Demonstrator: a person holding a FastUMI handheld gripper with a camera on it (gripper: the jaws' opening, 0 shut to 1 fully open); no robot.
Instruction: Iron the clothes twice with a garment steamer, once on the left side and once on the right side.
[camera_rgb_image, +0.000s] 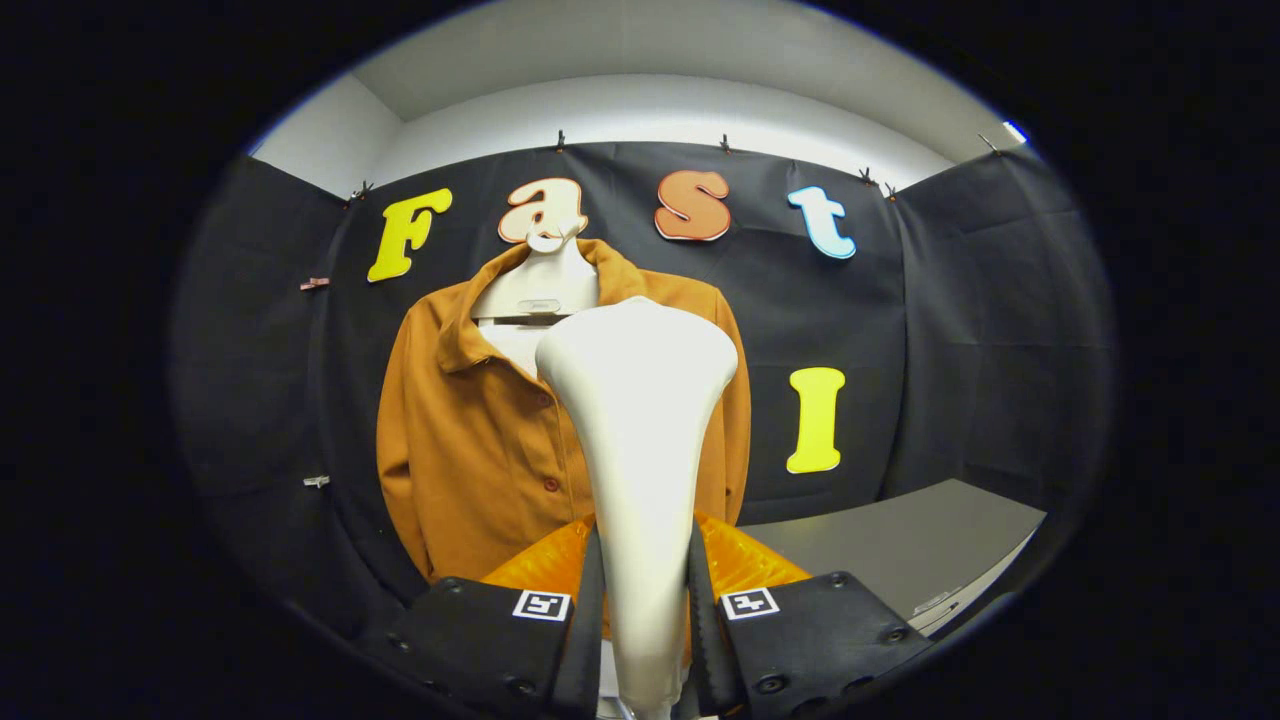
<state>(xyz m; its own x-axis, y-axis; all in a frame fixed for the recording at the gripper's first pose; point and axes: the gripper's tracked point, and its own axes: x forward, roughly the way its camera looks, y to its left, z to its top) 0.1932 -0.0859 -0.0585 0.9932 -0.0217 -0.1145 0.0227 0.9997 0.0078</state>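
**Steamer held upright before the shirt**

I have the gripper level and facing the far wall, its fingers closed on the handle of the white garment steamer. The steamer's long axis runs upright, broad head on top. Beyond it hangs the brown button-up shirt. A grey desk lies to the right.

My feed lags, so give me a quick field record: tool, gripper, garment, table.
tool: white plastic garment steamer, upright, head raised in front of the shirt
gripper: gripper shut on the steamer's handle, both fingers pressing its sides
garment: orange-brown buttoned collared shirt hanging on a white hanger against the black cloth wall
table: grey table right of the fingers
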